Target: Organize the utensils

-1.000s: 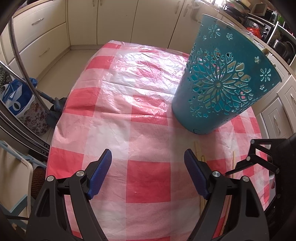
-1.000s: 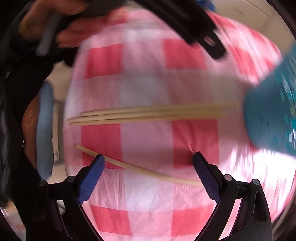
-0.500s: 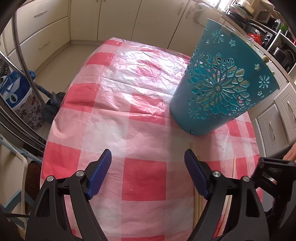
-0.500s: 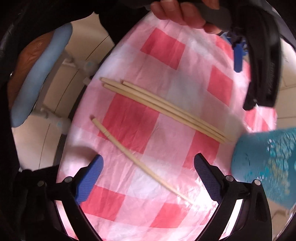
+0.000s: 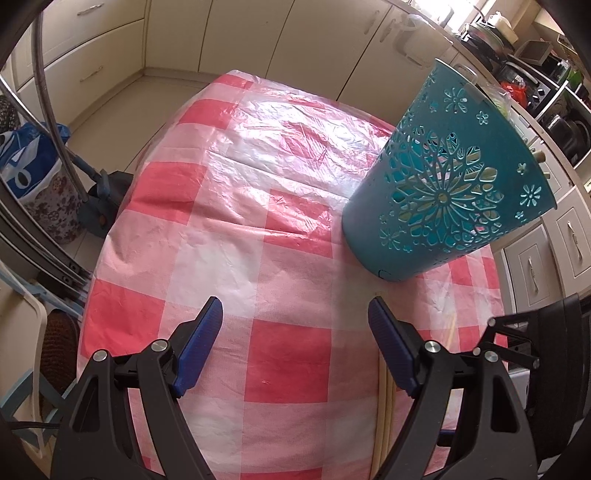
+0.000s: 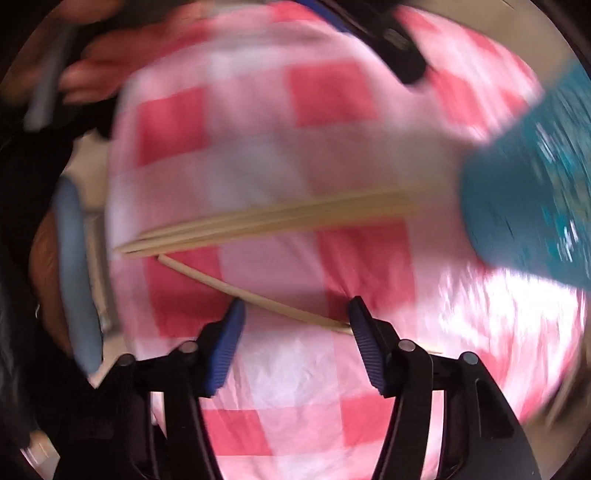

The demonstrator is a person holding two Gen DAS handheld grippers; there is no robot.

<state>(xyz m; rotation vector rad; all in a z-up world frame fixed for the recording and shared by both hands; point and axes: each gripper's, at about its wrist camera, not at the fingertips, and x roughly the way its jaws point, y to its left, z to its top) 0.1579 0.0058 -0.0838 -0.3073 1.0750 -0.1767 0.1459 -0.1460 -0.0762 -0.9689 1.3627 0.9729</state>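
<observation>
- Left wrist view: the left gripper (image 5: 295, 325) hangs above the tabletop (image 5: 229, 240), tilted down at it, its blue fingers (image 5: 201, 339) spread wide with nothing between them.
- The right gripper (image 6: 295, 317) is lower and close to the cloth; its fingers (image 6: 364, 341) are partly apart and straddle the single chopstick (image 6: 255, 295), whose thin end lies right at the inner face of the right-hand finger. The picture is smeared, so whether either finger touches the stick cannot be told, but they are not clamped on it.
- The single chopstick lies slanted on the cloth, just below a bundle of chopsticks (image 6: 266, 221) lying side by side and pointing towards the basket (image 6: 524, 206).
- In the left wrist view the bundle shows only as pale ends (image 5: 386, 413) beside the right-hand finger.
- The teal basket (image 5: 447, 188), with cut-out flower patterns, stands upright towards the far right of the tabletop, near its right edge.
- A red-and-white checked plastic cloth covers the tabletop; it is wrinkled and glossy at the far end.
- Cream kitchen cabinets (image 5: 207, 33) line the walls beyond; a blue bag (image 5: 26, 162) sits on the floor at the left.
- Bare cloth stretches left of and beyond the basket.
</observation>
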